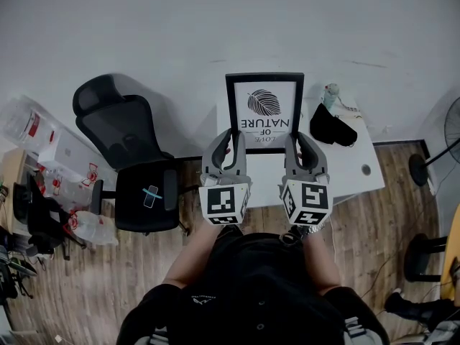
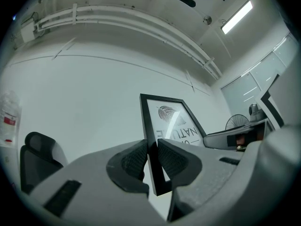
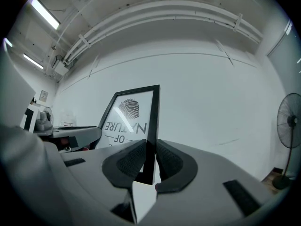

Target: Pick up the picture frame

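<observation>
The left claw [image 2: 150, 157] was clenched on the left side bar of the picture frame [image 2: 169, 121], and the right claw [image 3: 149, 160] gripped its right side bar. The frame stood upright between them over the left end of the white desk [image 1: 352, 162], facing the person. A black office chair [image 1: 133, 157] stood beside the desk's left edge.

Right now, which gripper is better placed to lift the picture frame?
Neither alone: the left gripper is shut on the left edge of the frame, the right gripper on its right edge. Lift with both.
</observation>
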A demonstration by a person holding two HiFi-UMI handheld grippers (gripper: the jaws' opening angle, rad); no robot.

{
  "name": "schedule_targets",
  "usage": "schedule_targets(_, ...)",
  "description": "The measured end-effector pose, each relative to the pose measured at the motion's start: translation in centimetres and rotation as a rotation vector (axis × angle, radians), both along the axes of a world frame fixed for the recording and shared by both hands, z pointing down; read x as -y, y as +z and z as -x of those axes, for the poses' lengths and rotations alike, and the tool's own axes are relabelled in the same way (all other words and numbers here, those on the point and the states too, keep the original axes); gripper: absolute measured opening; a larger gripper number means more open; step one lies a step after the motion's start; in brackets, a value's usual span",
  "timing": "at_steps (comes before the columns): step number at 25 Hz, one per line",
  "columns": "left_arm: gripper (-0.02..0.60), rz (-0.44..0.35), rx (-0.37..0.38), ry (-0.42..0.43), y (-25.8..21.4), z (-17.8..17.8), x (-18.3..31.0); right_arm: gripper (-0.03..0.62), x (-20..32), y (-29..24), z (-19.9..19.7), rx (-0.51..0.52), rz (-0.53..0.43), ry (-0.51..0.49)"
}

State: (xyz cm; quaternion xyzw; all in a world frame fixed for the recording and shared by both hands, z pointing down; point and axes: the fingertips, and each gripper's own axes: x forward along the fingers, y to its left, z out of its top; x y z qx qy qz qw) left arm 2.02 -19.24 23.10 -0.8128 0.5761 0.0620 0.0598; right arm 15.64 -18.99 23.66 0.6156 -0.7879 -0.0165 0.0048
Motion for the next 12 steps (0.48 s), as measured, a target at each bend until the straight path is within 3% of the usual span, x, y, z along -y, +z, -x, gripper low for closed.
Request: schedule_targets(12, 0.071, 0.018, 0.000, 0.001, 0.63, -0.13, 0.39, 0.066, 0.44, 0.71, -0.13, 0.000, 0.022, 0.001)
